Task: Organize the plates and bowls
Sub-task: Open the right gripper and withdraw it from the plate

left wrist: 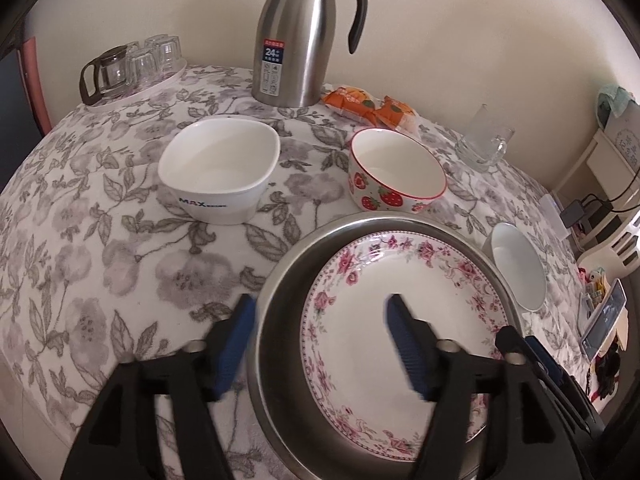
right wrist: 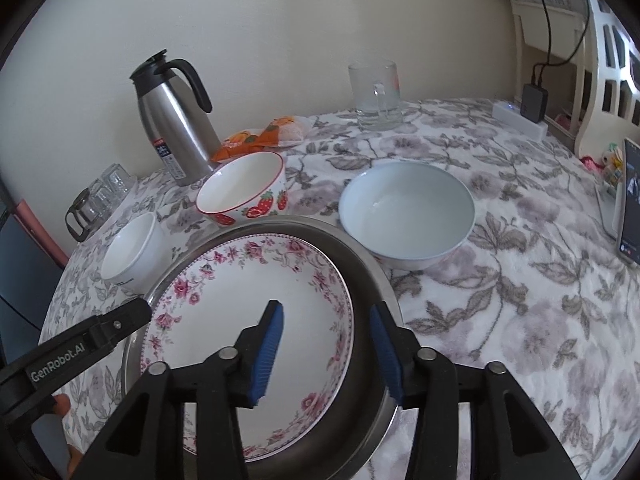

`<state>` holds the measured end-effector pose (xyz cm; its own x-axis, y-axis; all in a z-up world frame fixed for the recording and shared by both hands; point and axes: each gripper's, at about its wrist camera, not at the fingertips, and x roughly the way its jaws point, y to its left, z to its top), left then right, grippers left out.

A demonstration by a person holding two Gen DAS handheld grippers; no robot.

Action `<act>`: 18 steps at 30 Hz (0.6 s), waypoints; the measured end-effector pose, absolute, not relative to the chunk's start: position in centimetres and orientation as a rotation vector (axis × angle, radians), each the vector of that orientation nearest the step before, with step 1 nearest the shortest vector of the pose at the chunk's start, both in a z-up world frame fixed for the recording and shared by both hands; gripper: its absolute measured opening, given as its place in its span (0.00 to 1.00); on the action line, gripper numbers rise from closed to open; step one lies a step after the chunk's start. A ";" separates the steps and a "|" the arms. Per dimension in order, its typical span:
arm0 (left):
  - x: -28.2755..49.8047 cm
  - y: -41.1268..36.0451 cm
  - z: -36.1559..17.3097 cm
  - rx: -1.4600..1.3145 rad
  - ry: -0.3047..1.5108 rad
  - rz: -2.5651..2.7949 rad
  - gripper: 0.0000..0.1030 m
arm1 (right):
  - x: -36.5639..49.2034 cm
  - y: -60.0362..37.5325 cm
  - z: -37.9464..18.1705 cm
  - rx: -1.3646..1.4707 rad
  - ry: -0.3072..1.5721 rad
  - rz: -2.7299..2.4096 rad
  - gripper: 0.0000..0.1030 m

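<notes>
A pink-flowered plate (left wrist: 372, 280) (right wrist: 240, 280) lies inside a round steel dish (left wrist: 340, 220) (right wrist: 360, 264) on the floral tablecloth. My left gripper (left wrist: 320, 304) is open and straddles the left edge of dish and plate, one finger outside the steel rim, the other over the plate. My right gripper (right wrist: 326, 308) is open and straddles the right edge the same way. Neither gripper's pads press on the rim. Behind stand a square white bowl (left wrist: 220, 168) (right wrist: 132, 252), a strawberry bowl (left wrist: 396, 172) (right wrist: 244, 188) and a round white bowl (left wrist: 518, 264) (right wrist: 406, 216).
A steel thermos jug (left wrist: 304, 40) stands at the back by the wall, with orange snack packets (left wrist: 360, 104) beside it. A tray of glasses (left wrist: 132, 68) is at the back left and a glass mug (right wrist: 376, 96) at the back right. A phone (right wrist: 630, 200) leans at the right edge.
</notes>
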<state>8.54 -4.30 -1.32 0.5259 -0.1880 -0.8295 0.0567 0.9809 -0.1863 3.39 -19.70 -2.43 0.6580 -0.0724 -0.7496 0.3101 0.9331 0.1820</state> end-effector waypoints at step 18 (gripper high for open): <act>8.6 -3.8 -0.8 -0.147 0.965 -0.064 0.97 | 3.4 -21.0 -2.5 0.318 0.835 -0.289 1.00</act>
<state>8.65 -3.85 -0.78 0.5682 -0.1194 -0.8142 -0.0112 0.9882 -0.1528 3.43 -20.97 -2.55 0.6377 -0.1250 -0.7601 0.3716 0.9142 0.1615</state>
